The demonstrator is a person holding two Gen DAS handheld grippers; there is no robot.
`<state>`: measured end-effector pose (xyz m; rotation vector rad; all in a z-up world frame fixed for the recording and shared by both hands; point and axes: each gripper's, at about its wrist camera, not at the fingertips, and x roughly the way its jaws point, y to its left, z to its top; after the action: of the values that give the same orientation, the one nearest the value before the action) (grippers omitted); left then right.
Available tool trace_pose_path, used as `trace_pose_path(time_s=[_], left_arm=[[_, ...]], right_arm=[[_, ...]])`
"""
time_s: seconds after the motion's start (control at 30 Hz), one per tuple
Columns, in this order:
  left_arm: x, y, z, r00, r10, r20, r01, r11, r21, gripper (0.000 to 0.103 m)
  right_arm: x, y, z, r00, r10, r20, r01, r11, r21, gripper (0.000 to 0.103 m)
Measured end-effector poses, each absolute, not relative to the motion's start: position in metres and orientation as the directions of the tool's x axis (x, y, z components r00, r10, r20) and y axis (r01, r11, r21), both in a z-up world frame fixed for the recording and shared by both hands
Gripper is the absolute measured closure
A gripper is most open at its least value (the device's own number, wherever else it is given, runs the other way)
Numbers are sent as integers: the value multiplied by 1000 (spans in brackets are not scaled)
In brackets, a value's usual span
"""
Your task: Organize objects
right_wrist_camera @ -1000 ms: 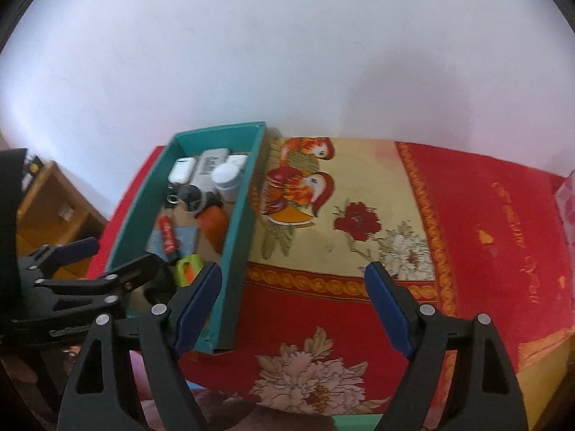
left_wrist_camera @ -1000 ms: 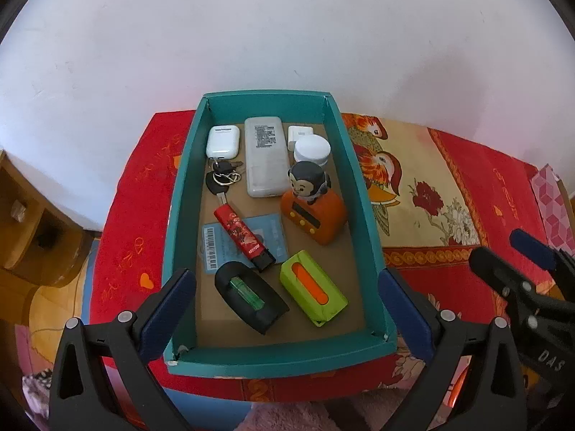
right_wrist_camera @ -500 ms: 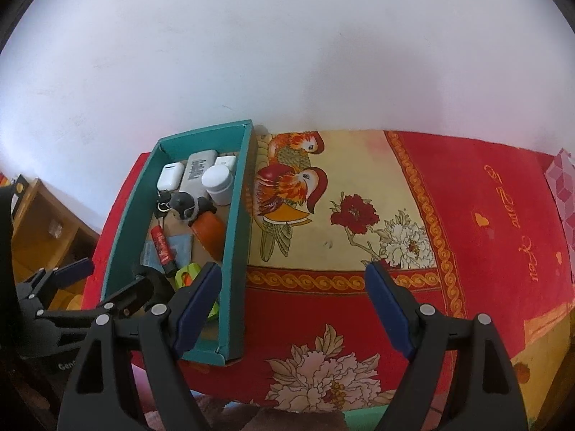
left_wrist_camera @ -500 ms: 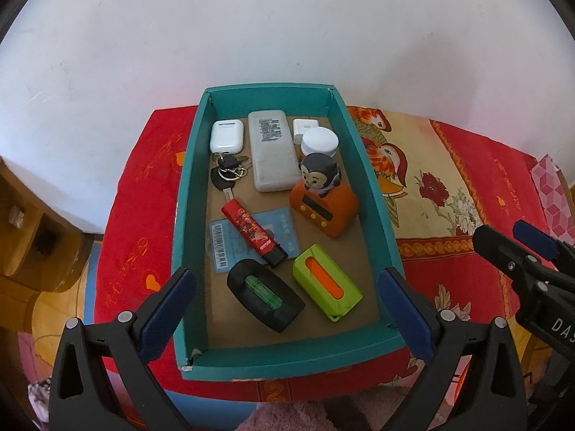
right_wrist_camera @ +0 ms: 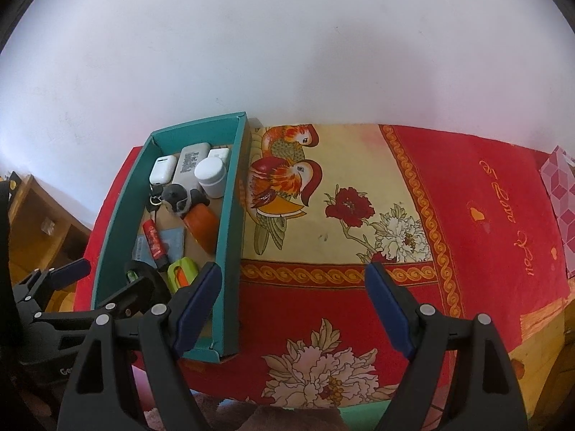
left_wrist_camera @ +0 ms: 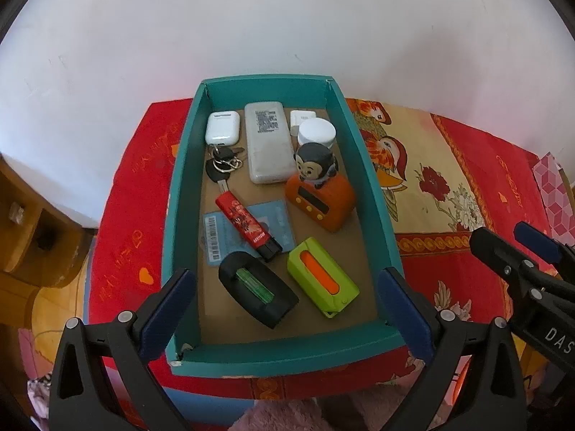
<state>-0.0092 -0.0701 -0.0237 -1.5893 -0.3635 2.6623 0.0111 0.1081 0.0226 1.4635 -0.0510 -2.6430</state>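
Note:
A teal box (left_wrist_camera: 370, 183) (right_wrist_camera: 230, 215) sits on the red patterned cloth by the wall. It holds a white earbud case (left_wrist_camera: 222, 127), a white power bank (left_wrist_camera: 269, 142), a white jar (left_wrist_camera: 317, 133), keys (left_wrist_camera: 222, 165), an orange clock with a monkey figure (left_wrist_camera: 320, 194), a red lighter (left_wrist_camera: 248, 224) on a blue card (left_wrist_camera: 215, 233), a black tape dispenser (left_wrist_camera: 258, 289) and a green-orange box (left_wrist_camera: 321, 282). My left gripper (left_wrist_camera: 285, 309) is open and empty above the box's near end. My right gripper (right_wrist_camera: 291, 298) is open and empty over the cloth, right of the box.
The cloth (right_wrist_camera: 449, 215) with birds and flowers covers the table to the right of the box. A white wall stands behind. A wooden shelf (left_wrist_camera: 25, 222) is at the left, below table level. A pink patterned item (right_wrist_camera: 560, 186) lies at the far right edge.
Both grippers have drawn back and risen, so the box looks smaller and farther off in both views. Nothing in the box has moved.

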Motion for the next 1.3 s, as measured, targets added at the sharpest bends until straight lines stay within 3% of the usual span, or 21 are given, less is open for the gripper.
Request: trace_pose_path(time_s=[1.3], left_arm=[[-12, -66, -26, -466, 115, -877, 124, -973, -194, 1]], right_arm=[[7, 111, 21, -522, -125, -844, 92, -992, 90, 20]])
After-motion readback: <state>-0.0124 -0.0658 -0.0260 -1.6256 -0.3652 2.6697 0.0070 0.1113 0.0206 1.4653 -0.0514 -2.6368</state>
